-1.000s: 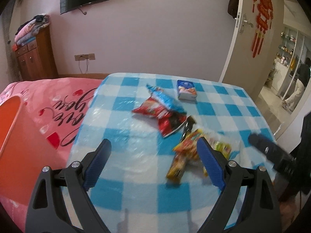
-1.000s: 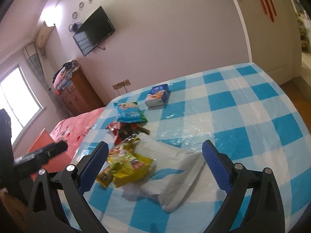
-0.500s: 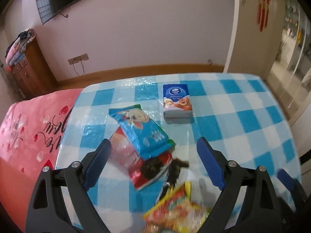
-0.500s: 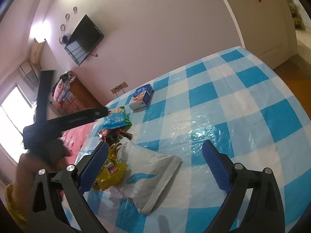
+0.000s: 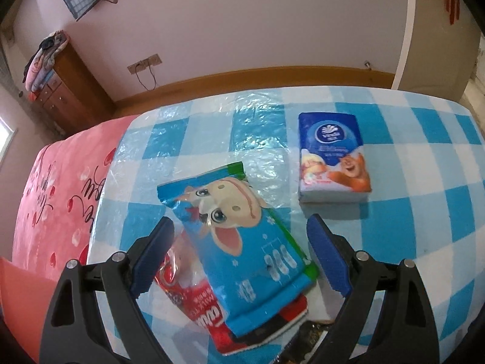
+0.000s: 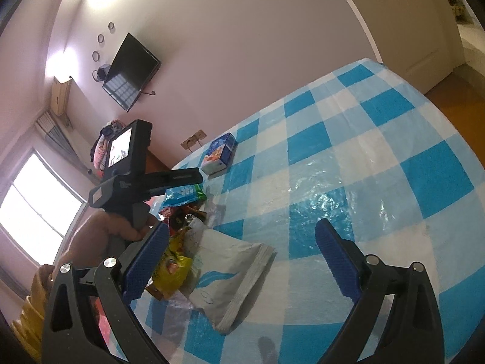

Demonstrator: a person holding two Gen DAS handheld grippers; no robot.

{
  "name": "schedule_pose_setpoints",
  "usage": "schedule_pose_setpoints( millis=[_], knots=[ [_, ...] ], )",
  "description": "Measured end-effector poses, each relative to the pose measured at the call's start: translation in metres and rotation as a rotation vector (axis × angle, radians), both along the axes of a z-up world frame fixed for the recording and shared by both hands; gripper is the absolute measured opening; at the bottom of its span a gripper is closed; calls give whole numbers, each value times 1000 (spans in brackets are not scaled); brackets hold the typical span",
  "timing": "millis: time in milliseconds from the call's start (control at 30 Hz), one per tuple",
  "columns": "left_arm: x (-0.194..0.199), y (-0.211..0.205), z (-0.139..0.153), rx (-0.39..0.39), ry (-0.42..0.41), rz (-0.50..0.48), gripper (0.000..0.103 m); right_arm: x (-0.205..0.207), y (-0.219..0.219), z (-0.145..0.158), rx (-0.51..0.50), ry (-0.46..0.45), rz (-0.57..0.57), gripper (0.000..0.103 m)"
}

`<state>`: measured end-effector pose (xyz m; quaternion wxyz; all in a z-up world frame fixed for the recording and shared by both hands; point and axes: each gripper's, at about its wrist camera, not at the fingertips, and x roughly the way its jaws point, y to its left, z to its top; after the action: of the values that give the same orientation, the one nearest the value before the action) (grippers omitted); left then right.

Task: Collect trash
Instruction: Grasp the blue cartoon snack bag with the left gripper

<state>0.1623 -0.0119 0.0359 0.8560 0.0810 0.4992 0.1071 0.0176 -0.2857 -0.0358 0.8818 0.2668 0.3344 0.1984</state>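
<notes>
One blue cartoon-cow wrapper (image 5: 239,239), crumpled

bare checked tablecloth (image 6: 348,163) right of wrapper pile (image 6: 182,242); tissue pack (image 5: 332,157) beyond

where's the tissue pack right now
In the left wrist view the tissue pack lies flat on the checked tablecloth, up and right of the blue snack bag.

- This is a room in a home, most likely a bedroom.
- A TV (image 6: 131,72) hangs on the wall.
- A wooden dresser (image 5: 71,91) has folded clothes (image 5: 42,57) piled on top.
- A pink blanket with hearts (image 5: 60,188) lies beside a table with a blue checked cloth (image 5: 424,212).
- A window (image 6: 33,209) lets in daylight.
</notes>
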Motion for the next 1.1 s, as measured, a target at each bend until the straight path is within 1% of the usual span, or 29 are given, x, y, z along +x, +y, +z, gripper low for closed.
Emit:
schedule_pose_setpoints(
  millis=[33, 67, 100, 167, 200, 233, 267, 367, 567, 667, 833, 967, 1100],
  knots=[
    [1, 0, -1, 3, 2, 4, 89, 2, 0, -2, 6, 11, 5, 96],
    [2, 1, -2, 5, 6, 10, 82, 3, 0, -4, 18, 22, 13, 96],
    [2, 3, -4, -1, 15, 15, 79, 4, -1, -5, 23, 27, 15, 96],
    [4, 7, -6, -34, 22, 22, 74, 4, 0, -5, 21, 28, 16, 96],
    [4, 9, -7, -44, 23, 24, 73, 4, 0, -5, 21, 27, 18, 96],
    [3, 9, -6, -46, 19, 24, 72, 4, 0, -5, 20, 27, 21, 96],
    [2, 10, -5, -45, 16, 23, 68, 4, 1, -5, 17, 28, 25, 96],
    [-3, 11, -2, -50, 5, 16, 62, 5, 4, -6, 4, 35, 34, 96],
    [-21, 15, 3, -102, -9, -3, 58, 7, 8, -8, -13, 46, 48, 96],
    [-39, 15, 6, -119, -14, -25, 56, 6, 9, -8, -26, 40, 52, 96],
    [-73, 12, 13, -183, -27, -53, 55, 2, 13, -4, -49, 18, 66, 96],
    [-94, 14, 16, -235, -26, -70, 55, -4, 26, 2, -99, -22, 107, 96],
    [-112, 18, 16, -288, -33, -80, 54, -11, 43, 6, -129, -52, 190, 96]
  ],
)
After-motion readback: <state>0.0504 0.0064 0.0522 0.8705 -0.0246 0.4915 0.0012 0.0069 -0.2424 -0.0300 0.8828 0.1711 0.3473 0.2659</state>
